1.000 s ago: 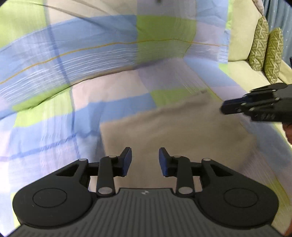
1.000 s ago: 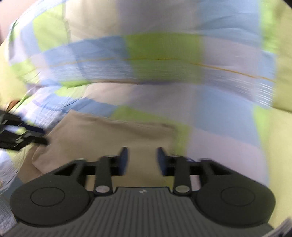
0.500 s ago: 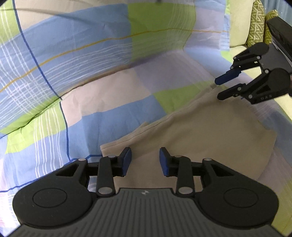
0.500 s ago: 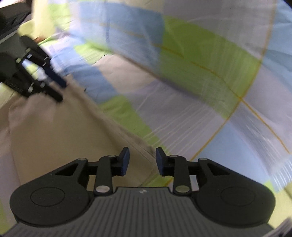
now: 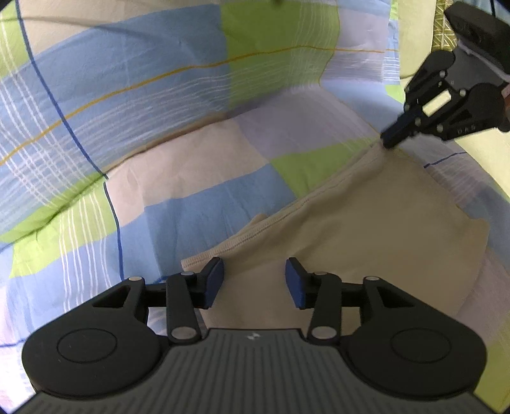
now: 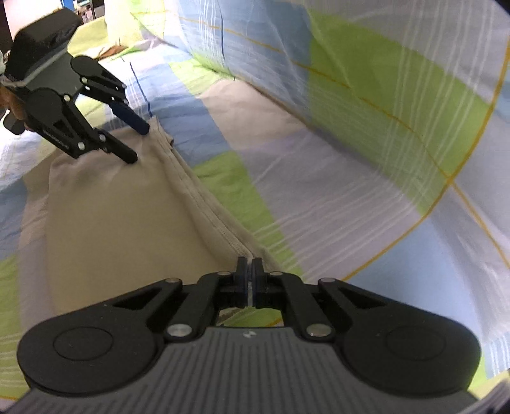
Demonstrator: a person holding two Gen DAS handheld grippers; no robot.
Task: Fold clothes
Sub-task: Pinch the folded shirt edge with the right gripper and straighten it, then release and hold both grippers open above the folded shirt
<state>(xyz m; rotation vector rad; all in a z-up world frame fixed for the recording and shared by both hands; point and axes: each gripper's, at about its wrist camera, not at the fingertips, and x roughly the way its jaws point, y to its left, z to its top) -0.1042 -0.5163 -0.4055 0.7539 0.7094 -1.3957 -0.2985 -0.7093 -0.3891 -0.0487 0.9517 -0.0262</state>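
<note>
- A beige garment lies folded flat on a checked bedsheet of blue, green, lilac and cream; in the left wrist view it fills the lower right of the frame, its stitched hem running from the lower middle up to the upper right.
- The left gripper hangs over the near corner of the garment with its jaws apart. They have just been opening, and nothing is clamped between the blue pads.
- In the right wrist view the same tool sits at the upper left, its fingers spread either side of the garment's far corner.
- The right gripper is clenched on the hem at the lower middle of its own view, having just snapped closed.
- From the left wrist view it pinches the garment's top corner at the upper right.
- A patterned cushion shows at the top right edge.
</note>
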